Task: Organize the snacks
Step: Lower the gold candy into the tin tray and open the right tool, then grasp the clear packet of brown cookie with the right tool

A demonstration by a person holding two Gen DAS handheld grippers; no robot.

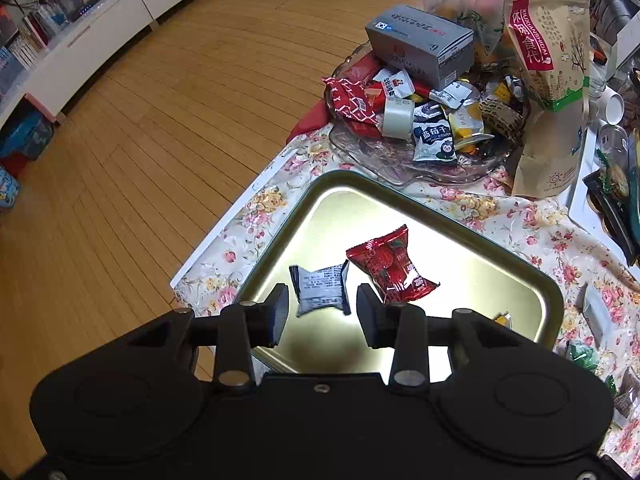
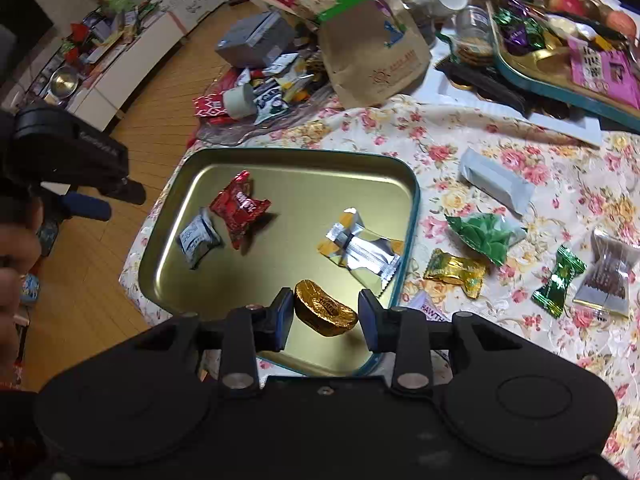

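Note:
A gold metal tray lies on the floral tablecloth. In it lie a red candy, a grey-white packet, a silver-and-yellow packet and a gold ingot-shaped candy. My left gripper is open above the tray, with the grey-white packet showing between its fingers. My right gripper is open, its fingers on either side of the gold ingot candy without gripping it.
A glass dish piled with snacks, a grey box and a brown paper bag stand behind the tray. Loose candies lie right of the tray: gold, green, a white packet. The table edge and wood floor lie left.

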